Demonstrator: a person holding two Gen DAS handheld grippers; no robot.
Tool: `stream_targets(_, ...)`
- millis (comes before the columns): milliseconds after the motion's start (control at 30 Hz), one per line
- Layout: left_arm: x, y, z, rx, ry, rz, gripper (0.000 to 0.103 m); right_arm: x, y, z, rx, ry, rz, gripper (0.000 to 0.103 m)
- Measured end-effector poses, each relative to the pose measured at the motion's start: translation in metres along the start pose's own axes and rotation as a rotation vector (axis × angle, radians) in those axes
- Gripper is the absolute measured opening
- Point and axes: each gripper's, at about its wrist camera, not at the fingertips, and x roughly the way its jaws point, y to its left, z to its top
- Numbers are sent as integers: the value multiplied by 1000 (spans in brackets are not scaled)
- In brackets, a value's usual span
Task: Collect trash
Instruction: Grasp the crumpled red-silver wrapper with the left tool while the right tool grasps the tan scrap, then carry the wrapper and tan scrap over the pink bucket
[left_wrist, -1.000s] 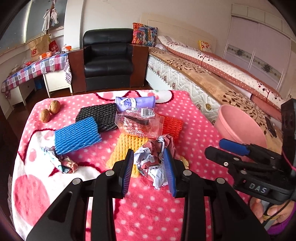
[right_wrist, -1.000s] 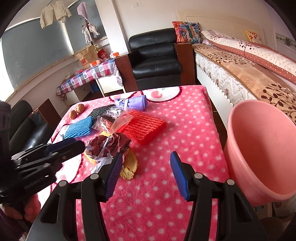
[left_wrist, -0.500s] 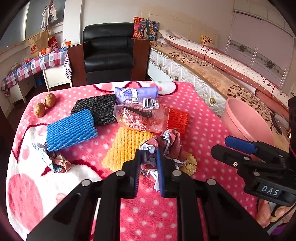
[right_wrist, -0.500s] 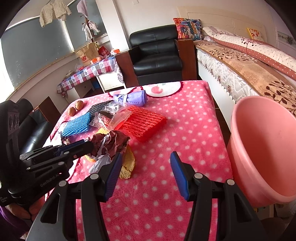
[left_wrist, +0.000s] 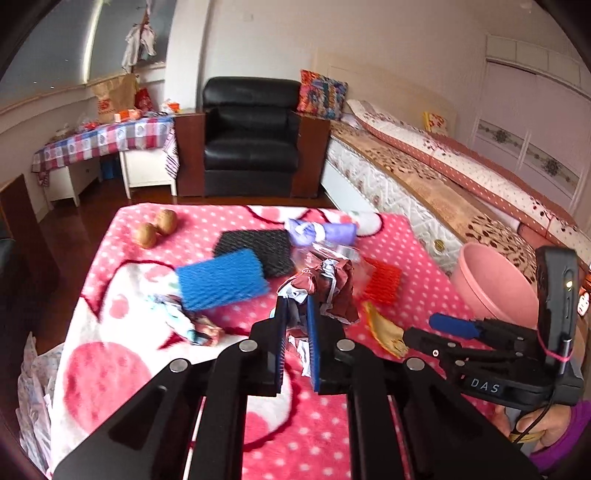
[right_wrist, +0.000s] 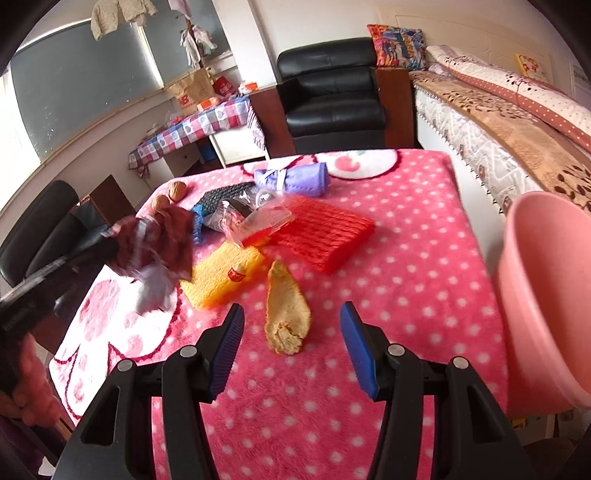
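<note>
My left gripper (left_wrist: 297, 306) holds a crumpled maroon-and-white paper wad (left_wrist: 325, 284) clear of the pink dotted table; its jaws are closing, with the pads pressing the wad's lower part. The right wrist view shows the same wad (right_wrist: 159, 247) hanging at the left, blurred. My right gripper (right_wrist: 291, 317) stands open low over the table, with a tan peel-like scrap (right_wrist: 286, 314) lying between its fingers, untouched. A pink bucket (right_wrist: 546, 280) stands off the table's right edge.
Foam nets lie on the table: yellow (right_wrist: 221, 273), red (right_wrist: 325, 232), blue (left_wrist: 221, 278) and black (left_wrist: 258, 247). There are also a clear plastic packet (right_wrist: 258, 221), a purple roll (left_wrist: 325, 230), two walnuts (left_wrist: 155, 229) and a small crumpled wrapper (left_wrist: 192, 325). A bed runs along the right side.
The left jaws closed on the paper wad and lifted it off the table, uncovering the yellow net and the tan scrap. The right gripper came lower over the scrap, still open.
</note>
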Motion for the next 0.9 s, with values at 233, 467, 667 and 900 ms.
stream_targets(233, -8, 17, 6, -43, -28, 17, 10, 26, 1, 1, 24, 108, -13, 31)
stream_targets(467, -11, 13, 7, -40, -36, 1, 10, 23, 2, 0, 24, 100, -5, 8)
stream_targets(667, -15, 5, 8, -43, -47, 1, 10, 1, 10, -1, -9, 36, 4, 3)
stream_targets(900, -20, -9, 11, -29, -63, -8, 10, -30, 6, 2, 3, -48, 19, 3)
